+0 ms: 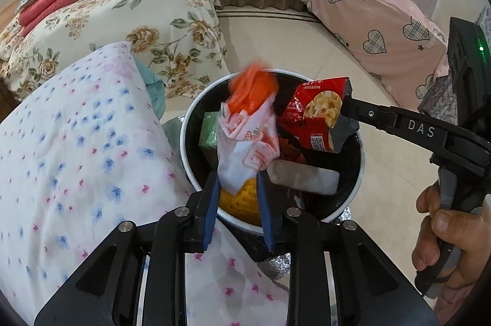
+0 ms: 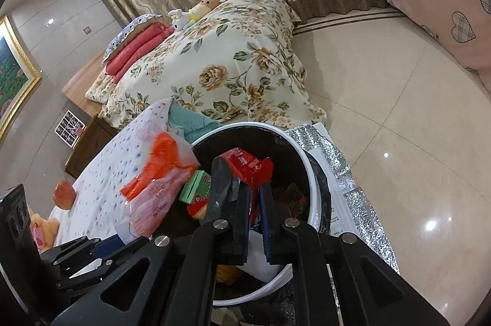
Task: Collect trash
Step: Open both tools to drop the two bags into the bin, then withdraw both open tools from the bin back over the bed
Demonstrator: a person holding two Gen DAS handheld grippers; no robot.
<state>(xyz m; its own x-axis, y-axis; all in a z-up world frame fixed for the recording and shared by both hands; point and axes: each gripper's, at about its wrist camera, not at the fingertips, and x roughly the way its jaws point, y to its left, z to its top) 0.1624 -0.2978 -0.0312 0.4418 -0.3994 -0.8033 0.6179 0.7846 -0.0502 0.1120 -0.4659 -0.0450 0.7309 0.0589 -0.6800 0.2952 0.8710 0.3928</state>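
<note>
A round trash bin (image 1: 187,154) with a white rim and black liner stands below both grippers. My left gripper (image 1: 237,178) hangs over its near edge. A white and orange plastic bag (image 1: 248,126), blurred, has its lower corner between the slightly parted blue pads, which do not clamp it. From the right, my right gripper (image 1: 346,102) reaches over the bin, shut on the corner of a red snack packet (image 1: 313,114). In the right wrist view the packet (image 2: 248,166) sticks up between my right gripper (image 2: 254,188) fingers above the bin (image 2: 313,197). The bag (image 2: 156,188) hangs at left.
The bin holds a green carton (image 1: 210,132), a white wrapper (image 1: 307,175) and yellow mesh (image 1: 242,200). A bed with a flowered white sheet (image 1: 76,157) lies against the bin's left side, an apple (image 2: 64,192) on it. Silver foil mat (image 2: 353,172) and tiled floor lie to the right.
</note>
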